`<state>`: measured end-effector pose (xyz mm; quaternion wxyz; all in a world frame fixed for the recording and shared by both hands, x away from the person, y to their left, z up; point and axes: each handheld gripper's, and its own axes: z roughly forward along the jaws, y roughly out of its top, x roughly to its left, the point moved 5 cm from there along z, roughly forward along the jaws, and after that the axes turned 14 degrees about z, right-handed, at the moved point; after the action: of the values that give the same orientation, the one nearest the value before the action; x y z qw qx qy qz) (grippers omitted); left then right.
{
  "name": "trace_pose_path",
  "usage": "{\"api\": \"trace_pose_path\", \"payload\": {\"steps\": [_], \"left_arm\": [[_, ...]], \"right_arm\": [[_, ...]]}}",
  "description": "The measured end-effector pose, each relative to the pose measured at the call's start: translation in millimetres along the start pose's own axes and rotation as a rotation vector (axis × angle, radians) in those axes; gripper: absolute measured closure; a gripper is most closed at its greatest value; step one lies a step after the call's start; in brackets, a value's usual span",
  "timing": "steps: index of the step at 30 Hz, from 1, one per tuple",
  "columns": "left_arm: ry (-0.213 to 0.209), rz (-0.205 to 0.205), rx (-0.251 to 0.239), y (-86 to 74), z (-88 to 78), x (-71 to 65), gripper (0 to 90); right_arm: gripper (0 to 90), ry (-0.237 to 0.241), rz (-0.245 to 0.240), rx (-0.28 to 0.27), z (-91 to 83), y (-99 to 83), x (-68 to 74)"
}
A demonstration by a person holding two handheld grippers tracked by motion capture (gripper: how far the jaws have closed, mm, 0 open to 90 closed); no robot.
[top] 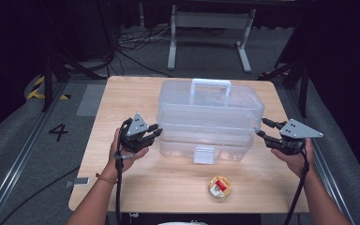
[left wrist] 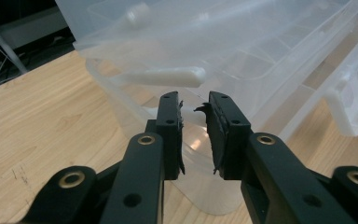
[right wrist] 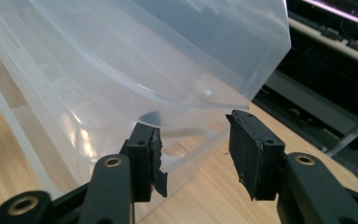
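A clear plastic storage box (top: 206, 117) with a white handle (top: 210, 84) and a front latch (top: 204, 154) stands mid-table. My left gripper (top: 157, 131) is at the box's left end; in the left gripper view (left wrist: 195, 100) its jaws stand a narrow gap apart, just below the white side latch (left wrist: 168, 77), with nothing pressed between the pads. At the box's right end is my right gripper (top: 264, 127). In the right gripper view (right wrist: 193, 123) its jaws are wide apart, with the box's lower corner (right wrist: 121, 56) close to the left jaw.
A small round tin (top: 219, 186) with a red label lies near the front edge of the wooden table (top: 122, 98). Beyond the table are a grey floor, cables and a white stand (top: 206, 28). Metal rails run along both sides.
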<state>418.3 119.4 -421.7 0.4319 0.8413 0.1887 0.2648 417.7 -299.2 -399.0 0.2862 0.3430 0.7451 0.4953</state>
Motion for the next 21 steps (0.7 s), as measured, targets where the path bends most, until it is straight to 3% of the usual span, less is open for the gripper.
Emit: {"api": "trace_pose_path", "payload": {"steps": [5,12,14,16,21], "left_arm": [[-0.014,0.029,0.011,-3.4,-2.6,-3.8,72.3],[-0.073,0.062,-0.009,-2.9,-4.5,-14.3,68.2],[-0.094,0.084,-0.004,-1.5,-3.6,-18.7,67.1],[-0.09,0.097,0.013,-1.6,-1.2,-22.0,65.3],[-0.098,0.086,0.01,-2.4,-1.7,-21.5,63.9]], "right_arm": [[60.6,-0.024,-0.008,-0.043,-1.2,6.0,1.5],[67.8,-0.035,0.0,-0.108,-2.4,15.2,4.0],[68.9,-0.06,-0.026,-0.121,-1.8,17.6,5.8],[69.8,-0.074,-0.026,-0.13,-1.9,19.1,5.6],[70.9,-0.085,-0.014,-0.147,-1.3,24.3,3.7]]}}
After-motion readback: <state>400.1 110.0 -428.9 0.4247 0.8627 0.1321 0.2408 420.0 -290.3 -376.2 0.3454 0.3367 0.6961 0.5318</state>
